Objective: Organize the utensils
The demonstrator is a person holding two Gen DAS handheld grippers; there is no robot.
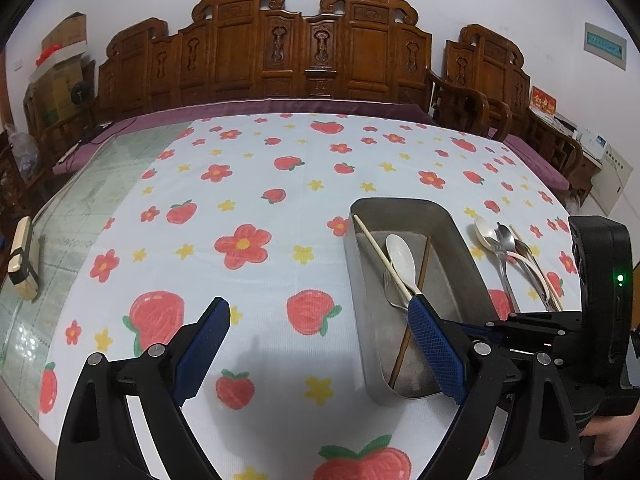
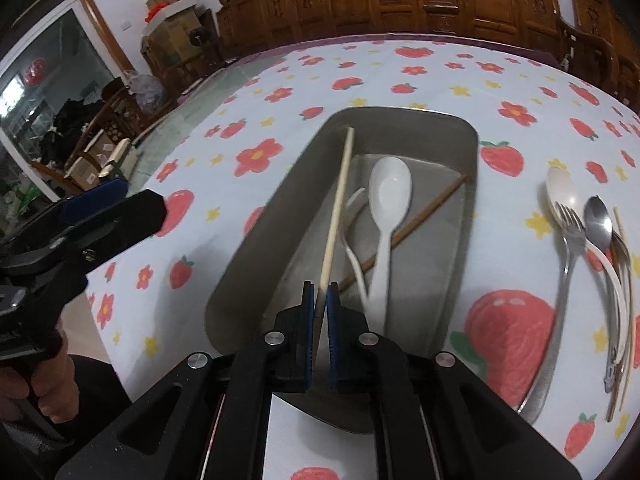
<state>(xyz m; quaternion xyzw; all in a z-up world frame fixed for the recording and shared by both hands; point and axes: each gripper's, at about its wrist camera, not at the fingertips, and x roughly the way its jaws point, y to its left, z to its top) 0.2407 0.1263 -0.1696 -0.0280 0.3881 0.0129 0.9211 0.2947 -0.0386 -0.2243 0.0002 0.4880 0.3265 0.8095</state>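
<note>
A grey metal tray [image 1: 400, 202] [image 2: 400, 113] sits on the flowered cloth and holds a white spoon [image 1: 400, 256] [image 2: 390, 188], a brown chopstick [image 2: 432, 204] and a pale fork [image 2: 353, 240]. My right gripper [image 2: 320, 286] is shut on the near end of a light chopstick [image 1: 380, 250] [image 2: 338, 200]. Its far end leans on the tray's far left wall. My left gripper [image 1: 318, 304] is open over the cloth left of the tray, with nothing between its fingers. Right of the tray lie several loose spoons and forks [image 1: 512, 256] [image 2: 592, 240].
A carved wooden bench [image 1: 304, 52] runs along the far side of the table. A power strip [image 1: 22, 256] lies at the left edge on the green mat. Cardboard boxes [image 2: 172, 8] are stacked at the back left. A hand [image 2: 36, 384] holds the left gripper.
</note>
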